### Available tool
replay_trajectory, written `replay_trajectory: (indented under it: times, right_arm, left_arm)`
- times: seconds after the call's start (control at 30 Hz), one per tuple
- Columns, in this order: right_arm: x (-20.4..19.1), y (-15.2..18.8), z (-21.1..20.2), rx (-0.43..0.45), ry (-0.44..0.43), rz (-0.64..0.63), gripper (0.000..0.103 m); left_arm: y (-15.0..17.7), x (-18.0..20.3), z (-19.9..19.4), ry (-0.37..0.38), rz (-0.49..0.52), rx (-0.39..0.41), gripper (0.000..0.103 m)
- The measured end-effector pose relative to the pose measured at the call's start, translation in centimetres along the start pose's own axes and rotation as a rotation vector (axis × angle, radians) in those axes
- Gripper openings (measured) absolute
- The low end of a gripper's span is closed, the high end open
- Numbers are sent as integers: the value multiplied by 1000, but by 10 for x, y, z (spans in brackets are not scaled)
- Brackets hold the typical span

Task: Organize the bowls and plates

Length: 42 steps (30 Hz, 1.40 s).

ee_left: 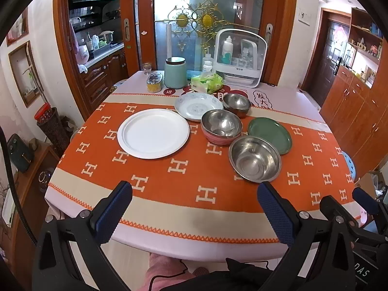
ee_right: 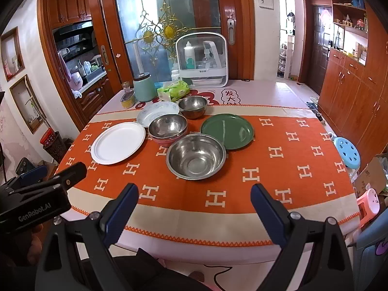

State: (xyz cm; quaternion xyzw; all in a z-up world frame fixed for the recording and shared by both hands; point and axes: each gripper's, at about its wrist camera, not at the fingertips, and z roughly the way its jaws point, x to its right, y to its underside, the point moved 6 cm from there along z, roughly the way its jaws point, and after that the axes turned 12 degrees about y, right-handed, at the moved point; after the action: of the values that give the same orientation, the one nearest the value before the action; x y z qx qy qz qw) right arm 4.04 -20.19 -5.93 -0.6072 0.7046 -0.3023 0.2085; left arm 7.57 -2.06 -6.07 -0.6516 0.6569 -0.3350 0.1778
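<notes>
On the orange tablecloth lie a white plate [ee_left: 153,133] [ee_right: 118,142], a blue-patterned plate [ee_left: 197,106] [ee_right: 157,114], a green plate [ee_left: 269,132] [ee_right: 227,131], a large steel bowl [ee_left: 255,158] [ee_right: 196,156], a steel bowl nested in a pink bowl [ee_left: 221,126] [ee_right: 167,129], and a small steel bowl [ee_left: 236,104] [ee_right: 193,106]. My left gripper [ee_left: 194,189] is open and empty at the near table edge. My right gripper [ee_right: 194,191] is open and empty, short of the large bowl.
At the table's far side stand a teal jar [ee_left: 175,72], a tissue pack [ee_left: 206,83], a yellow tin [ee_left: 154,82] and a white storage case [ee_left: 240,57]. A blue stool [ee_right: 346,152] is at the right. The other gripper's body [ee_right: 36,194] shows at left.
</notes>
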Motion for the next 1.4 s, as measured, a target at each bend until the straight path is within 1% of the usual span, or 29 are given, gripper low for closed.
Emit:
replay_trajectory:
  times: [0.2, 0.47, 0.93, 1.03, 1.1, 1.23, 1.4]
  right_arm:
    - [-11, -8, 13, -21, -14, 0, 94]
    - [-41, -26, 33, -34, -35, 9, 94]
    - [-113, -61, 62, -73, -64, 70, 94]
    - [-128, -65, 72, -94, -66, 92, 94]
    - [-136, -65, 79, -112, -66, 112, 94]
    - [-150, -65, 97, -158, -64, 171, 94]
    - [-163, -67, 114, -179, -37, 245, 94]
  left_arm:
    - [-7, -13, 12, -2, -14, -26, 102]
    - [-24, -37, 30, -6, -4, -52, 102]
    - [-71, -107, 54, -34, 41, -111, 102]
    - [-80, -122, 63, -53, 62, -136, 102]
    - [-84, -133, 69, -40, 70, -159, 102]
    - [-91, -158, 83, -37, 86, -209, 102]
    - [-96, -185, 98, -24, 108, -254, 102]
